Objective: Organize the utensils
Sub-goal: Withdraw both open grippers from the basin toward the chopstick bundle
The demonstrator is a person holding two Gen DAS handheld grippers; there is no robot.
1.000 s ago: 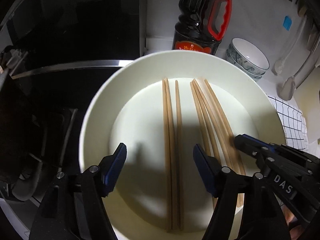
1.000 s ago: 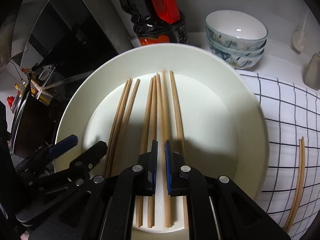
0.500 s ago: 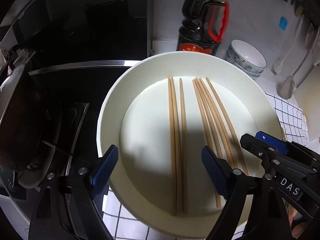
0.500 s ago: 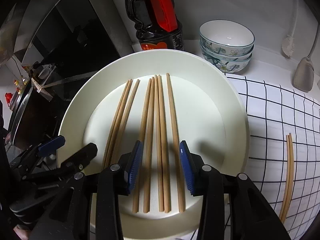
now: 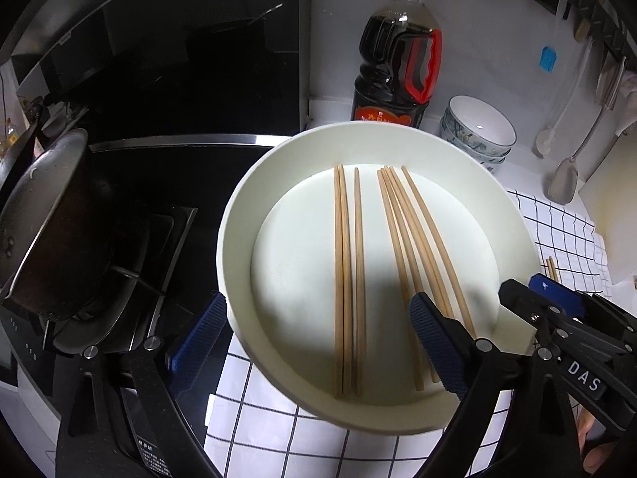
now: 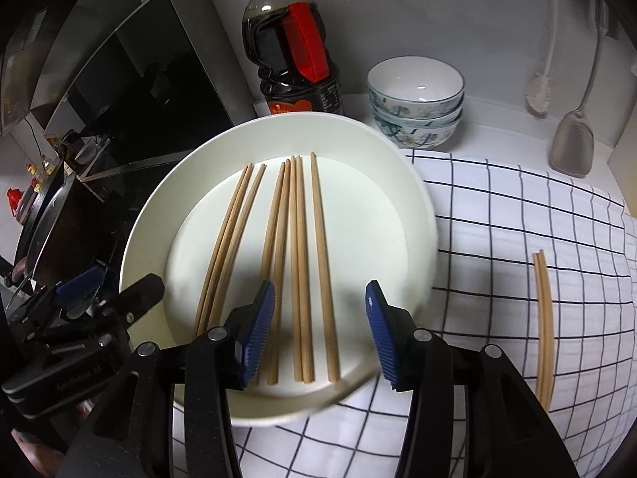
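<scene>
A white plate (image 5: 239,215) (image 6: 414,207) holds several wooden chopsticks in two bunches: three on the left (image 5: 348,271) (image 6: 231,247) and a larger bunch on the right (image 5: 414,239) (image 6: 302,259). My left gripper (image 5: 318,334) hovers above the near rim. Its jaws are opening wide, with nothing pressed between them. My right gripper (image 6: 320,330) hangs over the right bunch. Its jaws are opening too, and they touch no chopstick. Each gripper shows at the edge of the other's view. A loose chopstick pair (image 6: 543,310) lies on the checked cloth to the right.
A dark sauce bottle (image 5: 398,67) (image 6: 294,59) and stacked patterned bowls (image 5: 477,131) (image 6: 416,99) stand behind the plate. A pan (image 5: 51,219) sits on the black stove at left. A metal spatula (image 6: 573,139) hangs at the far right. The checked cloth (image 6: 517,219) covers the counter.
Both grippers have drawn back and risen from the plate. The right jaws went from shut to apart and the left jaws widened. The chopsticks stayed lying on the plate.
</scene>
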